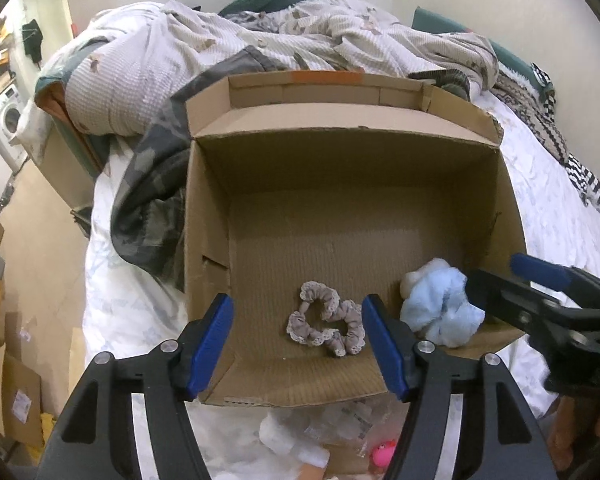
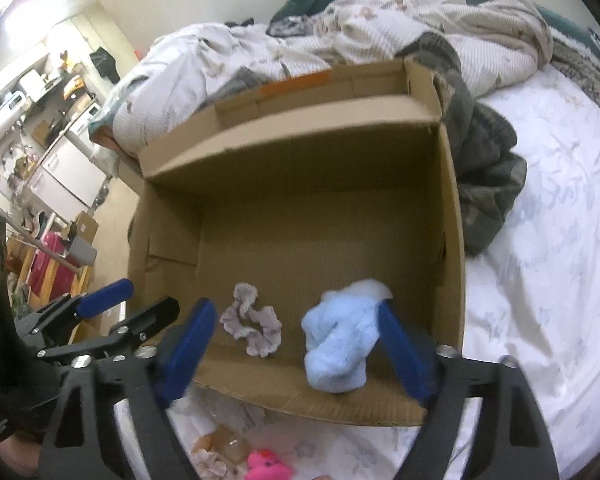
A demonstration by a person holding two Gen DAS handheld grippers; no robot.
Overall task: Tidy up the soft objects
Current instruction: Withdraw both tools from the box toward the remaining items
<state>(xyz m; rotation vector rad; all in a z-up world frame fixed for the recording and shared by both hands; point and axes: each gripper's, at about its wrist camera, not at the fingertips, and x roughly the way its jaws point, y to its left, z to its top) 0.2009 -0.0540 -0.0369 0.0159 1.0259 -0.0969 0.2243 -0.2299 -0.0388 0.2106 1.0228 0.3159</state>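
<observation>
A bed (image 1: pixel 548 208) under a white patterned sheet is filling both views, with a rumpled striped duvet (image 1: pixel 228 48) and a dark camouflage-print cloth (image 1: pixel 152 184) piling up at its far side. An open cardboard box (image 1: pixel 340 168) is sitting on the sheet, its far flap folded back.

Inside the box, near its front wall, a beige lace-edged scrunchie (image 1: pixel 327 319) is lying on the floor, and a pale blue fluffy cloth (image 1: pixel 440 308) is lying to its right, apart from it.

The left gripper (image 1: pixel 298 346) is hovering at the box's near edge with its jaws spread wide around the scrunchie's position and nothing between them. The right gripper (image 2: pixel 300 350) is also standing wide; the blue cloth is sitting between its fingers against the right one, not squeezed.

Only the left wrist view is showing a washing machine (image 1: pixel 4 120) far left and crinkled clear plastic (image 1: pixel 340 420) just in front of the box. Only the right wrist view is showing a pink suitcase (image 2: pixel 46 264) at left; the pink plush toy (image 2: pixel 266 466) in front of the box shows plainly there, and only as a small pink spot in the left view.

No writing is legible; labels on boxes at far left are too blurred to read.
</observation>
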